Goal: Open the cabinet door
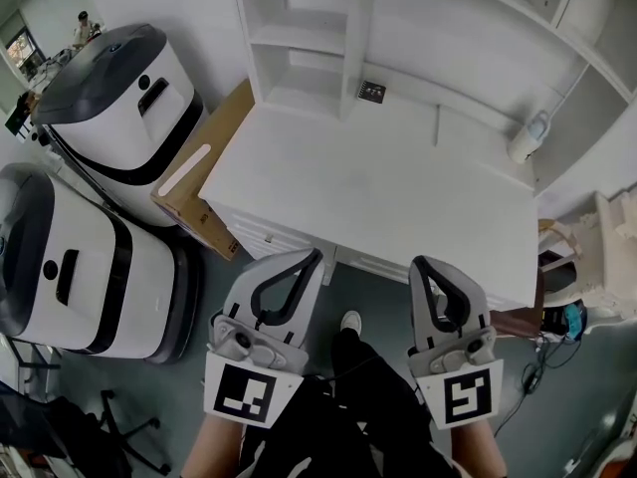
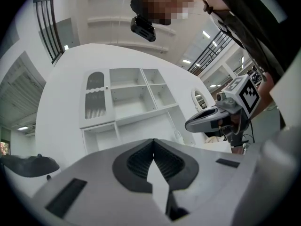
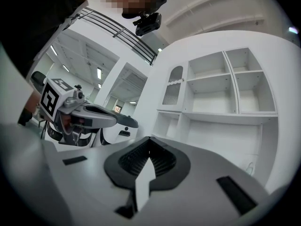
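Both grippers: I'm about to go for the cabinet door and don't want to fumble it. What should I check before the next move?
1. Left gripper empty: ok, jaws together, nothing between them.
2. Right gripper empty: ok, jaws together, nothing between them.
3. Jaws apart for a handle: not ok, both are shut.
4. Grippers at the cabinet: not ok, both hang short of the white desk's front edge.
5. Door and handle picked out: cannot tell; a slatted panel sits upper left in the shelf unit, and no handle shows.
6. Way clear: ok, the white bottle stands at the desk's far right corner, away from both grippers.
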{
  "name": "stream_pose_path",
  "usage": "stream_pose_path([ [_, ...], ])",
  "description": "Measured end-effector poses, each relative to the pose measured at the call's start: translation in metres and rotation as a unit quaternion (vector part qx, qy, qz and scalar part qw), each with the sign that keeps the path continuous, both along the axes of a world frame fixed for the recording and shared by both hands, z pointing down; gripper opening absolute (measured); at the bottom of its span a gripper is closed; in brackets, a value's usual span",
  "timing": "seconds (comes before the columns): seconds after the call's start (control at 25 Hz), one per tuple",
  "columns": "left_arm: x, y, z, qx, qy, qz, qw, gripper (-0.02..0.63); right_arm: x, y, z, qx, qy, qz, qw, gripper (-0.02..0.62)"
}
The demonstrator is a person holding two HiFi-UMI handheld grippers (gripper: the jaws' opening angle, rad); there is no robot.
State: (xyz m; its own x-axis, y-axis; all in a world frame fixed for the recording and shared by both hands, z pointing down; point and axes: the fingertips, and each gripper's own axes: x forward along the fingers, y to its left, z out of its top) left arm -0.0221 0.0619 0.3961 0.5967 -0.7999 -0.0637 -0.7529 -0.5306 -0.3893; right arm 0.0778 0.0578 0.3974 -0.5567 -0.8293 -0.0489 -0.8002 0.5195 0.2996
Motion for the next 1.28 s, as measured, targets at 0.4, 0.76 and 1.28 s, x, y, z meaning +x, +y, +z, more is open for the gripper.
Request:
stream_pose_path([
  [0.4, 0.01, -0.083, -0.001, -0.008, -0.011, -0.037, 0.9992, -0.002, 0.018, -0.09, 0.003, -0.016, -0.002, -0.028, 0.999, -0.002],
  [0.76, 0.016, -0.143, -0.007, -0.007, -0.007, -0.065, 0.9978, -0.002, 0.022, -0.15, -0.001, -0.015, 0.005, -0.06, 0.998, -0.002],
  [1.28, 0.042, -0.182, -0.014, -0.001, -0.005, -0.066, 0.9978, -0.002, 0.051, -0.187, -0.004, -0.016, 0.002, -0.056, 0.998, -0.002],
])
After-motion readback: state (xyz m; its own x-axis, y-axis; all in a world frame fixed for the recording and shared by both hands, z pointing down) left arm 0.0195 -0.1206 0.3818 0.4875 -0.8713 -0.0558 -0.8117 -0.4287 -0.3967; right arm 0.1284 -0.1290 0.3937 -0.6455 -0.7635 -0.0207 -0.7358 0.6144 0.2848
